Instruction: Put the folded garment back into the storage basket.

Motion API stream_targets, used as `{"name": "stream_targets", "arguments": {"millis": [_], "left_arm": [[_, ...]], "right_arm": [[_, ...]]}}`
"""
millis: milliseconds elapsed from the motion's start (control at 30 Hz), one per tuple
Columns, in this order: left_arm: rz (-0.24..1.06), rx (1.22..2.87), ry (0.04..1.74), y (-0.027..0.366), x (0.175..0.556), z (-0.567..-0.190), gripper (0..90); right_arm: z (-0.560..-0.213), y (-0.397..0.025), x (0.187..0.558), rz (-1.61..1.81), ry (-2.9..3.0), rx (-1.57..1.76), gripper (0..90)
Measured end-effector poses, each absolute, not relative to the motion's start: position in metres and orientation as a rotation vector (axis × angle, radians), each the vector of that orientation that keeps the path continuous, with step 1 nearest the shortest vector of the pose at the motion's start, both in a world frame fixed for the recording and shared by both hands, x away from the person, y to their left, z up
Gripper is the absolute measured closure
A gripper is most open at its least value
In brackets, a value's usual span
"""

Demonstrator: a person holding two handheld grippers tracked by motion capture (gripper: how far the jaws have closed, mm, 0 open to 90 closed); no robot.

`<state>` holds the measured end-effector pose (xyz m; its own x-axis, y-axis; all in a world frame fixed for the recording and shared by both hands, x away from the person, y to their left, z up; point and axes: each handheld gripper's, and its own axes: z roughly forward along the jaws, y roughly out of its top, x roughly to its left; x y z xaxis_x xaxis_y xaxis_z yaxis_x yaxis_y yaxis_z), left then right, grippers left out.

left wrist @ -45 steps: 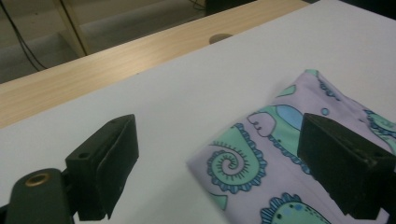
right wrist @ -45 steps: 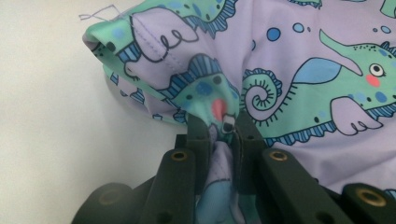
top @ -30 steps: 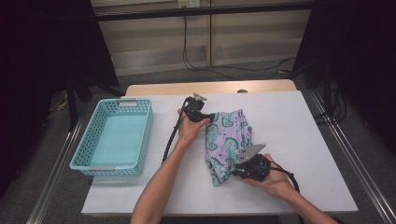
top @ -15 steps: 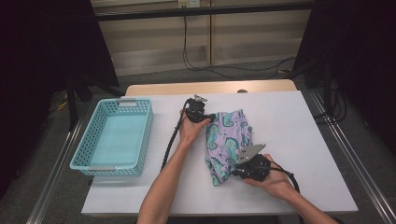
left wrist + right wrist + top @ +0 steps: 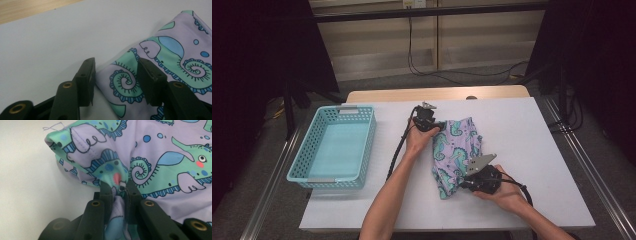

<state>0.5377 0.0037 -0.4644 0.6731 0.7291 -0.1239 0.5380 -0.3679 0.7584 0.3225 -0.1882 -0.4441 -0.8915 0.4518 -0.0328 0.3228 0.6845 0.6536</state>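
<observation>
We see a seahorse-print cloth lying crumpled at the centre of the white worktop, with a turquoise basket well apart at the left of the frame. Our right gripper has its fingers clenched on a bunched fold at the cloth's near edge. Our left gripper sits at the cloth's far corner with fingers spread, the corner lying between them but not pinched. The risk we judge: if the right hand lifts now, the cloth hangs from one bunched fold and may twist or slip free. If the left fingers close too shallow, they may catch only the hem and lose it.
</observation>
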Motion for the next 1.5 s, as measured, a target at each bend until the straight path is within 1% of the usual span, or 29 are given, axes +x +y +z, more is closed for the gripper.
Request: {"name": "stream_targets", "arguments": {"millis": [33,100,133,167,233,567,667,867,1000,1167,1500], "left_arm": [[0.285,2.061,0.969,0.004,0.538,-0.465,53.6],[0.238,2.045,0.977,0.004,0.536,-0.465,60.9],[0.217,2.042,0.968,0.004,0.536,-0.465,68.2],[0.214,2.032,0.978,0.002,0.535,-0.465,73.0],[0.222,2.034,0.968,0.001,0.535,-0.465,76.4],[0.201,2.012,0.992,0.002,0.536,-0.464,80.0],[0.225,2.031,0.962,0.003,0.536,-0.461,80.2],[0.25,2.003,0.96,0.002,0.534,-0.453,80.2],[0.239,1.994,0.976,0.001,0.533,-0.45,80.2],[0.251,1.997,0.944,0.002,0.533,-0.443,80.3],[0.256,1.977,0.938,-0.001,0.529,-0.433,80.3]], "right_arm": [[-0.444,-0.188,0.322,0.998,2.708,0.636,80.9],[-0.444,-0.188,0.323,0.996,2.706,0.627,80.9],[-0.444,-0.188,0.323,0.991,2.708,0.632,81.0],[-0.444,-0.188,0.323,0.992,2.71,0.632,81.0],[-0.444,-0.189,0.323,0.997,2.711,0.634,81.0],[-0.443,-0.19,0.326,1.028,2.721,0.673,82.2],[-0.441,-0.193,0.327,1.065,2.723,0.68,82.3],[-0.436,-0.194,0.326,1.11,2.697,0.681,82.5],[-0.431,-0.196,0.325,1.148,2.679,0.699,82.7],[-0.426,-0.2,0.326,1.203,2.648,0.713,82.9],[-0.418,-0.203,0.323,1.24,2.618,0.703,83.1]]}}
